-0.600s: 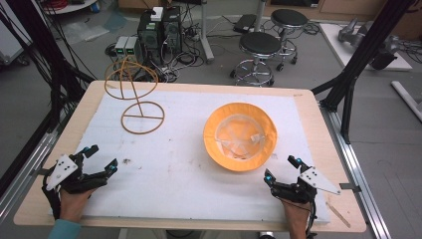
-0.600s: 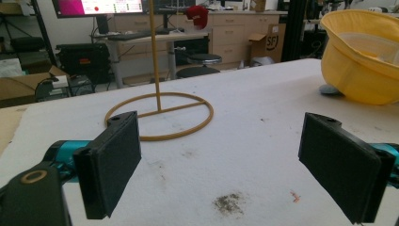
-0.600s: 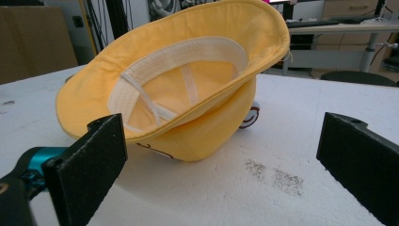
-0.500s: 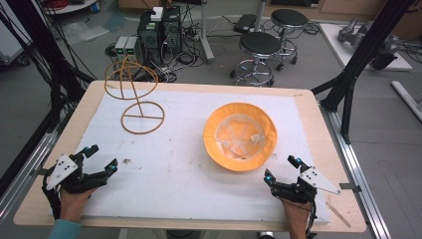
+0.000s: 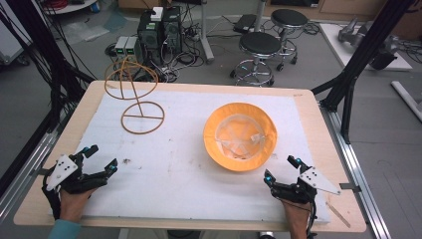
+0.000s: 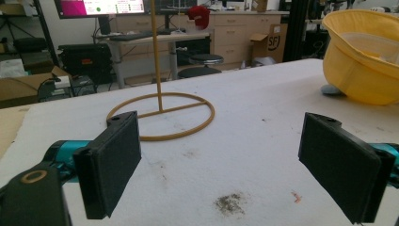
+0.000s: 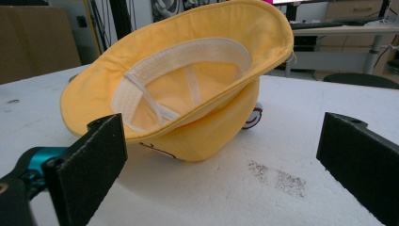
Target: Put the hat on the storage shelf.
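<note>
High view: nothing has shifted since a moment ago. Left gripper (image 5: 102, 158) and right gripper (image 5: 282, 168) rest at the near desk (image 5: 308, 107) edge, jaws apart, empty.

Left gripper view: wire stand (image 6: 161, 115) ahead, untouched.

Right gripper view: yellow hat (image 7: 188, 94) lies upturned just ahead, probably the next target.

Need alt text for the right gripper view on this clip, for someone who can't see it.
A yellow bucket hat lies upside down and tilted on a white table cover, its pale inner band facing the camera. The right tool is open just short of it, one black jaw at each lower corner.
</note>
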